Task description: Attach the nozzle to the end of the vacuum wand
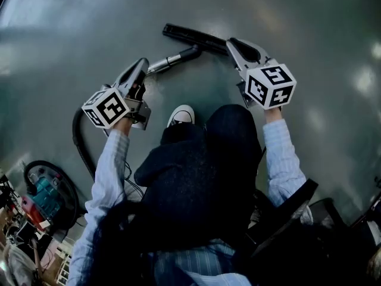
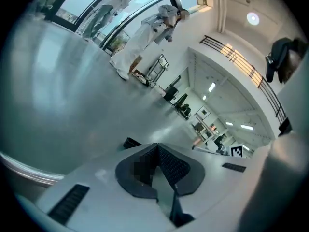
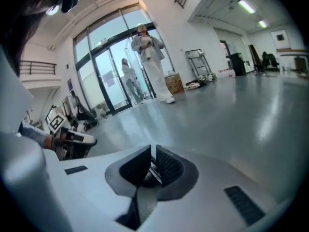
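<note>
Now, from my seat I am looking down past my knees and one white shoe (image 1: 181, 115). I am holding both tools off the floor. My left gripper (image 1: 141, 65) at ten o'clock and my right gripper (image 1: 234, 43) at one o'clock are each pressing their jaws together on nothing. Just beyond them the vacuum wand (image 1: 171, 59) is lying at twelve o'clock, and the black nozzle (image 1: 191, 38) is meeting its far end at an angle. I am judging the joint made, though I cannot tell how firmly it is seating. The hose (image 1: 80, 142) is curving round to the vacuum cleaner (image 1: 46, 190) at eight o'clock, crowding that side. Farther out, grey floor (image 1: 89, 22) is stretching wide from nine round to three.
</note>
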A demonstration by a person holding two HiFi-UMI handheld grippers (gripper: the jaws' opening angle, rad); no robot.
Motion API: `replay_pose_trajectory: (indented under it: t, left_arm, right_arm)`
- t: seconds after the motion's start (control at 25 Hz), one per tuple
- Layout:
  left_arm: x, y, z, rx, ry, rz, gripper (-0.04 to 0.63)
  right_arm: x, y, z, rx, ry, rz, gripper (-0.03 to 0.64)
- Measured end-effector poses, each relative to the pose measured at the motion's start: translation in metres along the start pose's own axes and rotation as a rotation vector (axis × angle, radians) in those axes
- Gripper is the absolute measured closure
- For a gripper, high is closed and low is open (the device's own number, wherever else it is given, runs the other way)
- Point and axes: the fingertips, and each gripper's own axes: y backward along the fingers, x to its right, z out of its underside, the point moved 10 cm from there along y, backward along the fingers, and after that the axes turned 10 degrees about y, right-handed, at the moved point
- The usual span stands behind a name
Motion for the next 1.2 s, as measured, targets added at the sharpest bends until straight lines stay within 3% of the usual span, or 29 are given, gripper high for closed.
replay_pose_trajectory:
  t: [0.12,0.28,0.36,0.56,0.8,1.2]
  left_arm:
    - [0.012,0.019,-0.006,-0.055,-0.121,-0.064,0.589]
    - [0.042,0.052,-0.017,-0.109,-0.302,-0.165,0.591]
    - [0.054,0.062,-0.018,-0.126,-0.349,-0.199,0.591]
    - [0.080,0.086,-0.015,-0.112,-0.263,-0.231,0.591]
    - [0.157,0.124,-0.021,-0.127,-0.267,-0.204,0.591]
    - [0.358,0.259,-0.050,-0.121,-0.291,-0.144,0.591]
  right_arm:
    - [0.004,0.005,-0.001,0.003,-0.118,0.035,0.591]
    - [-0.025,0.024,-0.005,-0.032,-0.179,0.075,0.591]
    - [-0.044,0.036,-0.007,-0.043,-0.215,0.083,0.591]
    - [-0.086,0.070,-0.019,-0.090,-0.314,0.050,0.591]
    - [-0.124,0.134,-0.073,-0.158,-0.307,0.013,0.591]
    - [-0.199,0.297,-0.253,-0.118,-0.324,0.024,0.591]
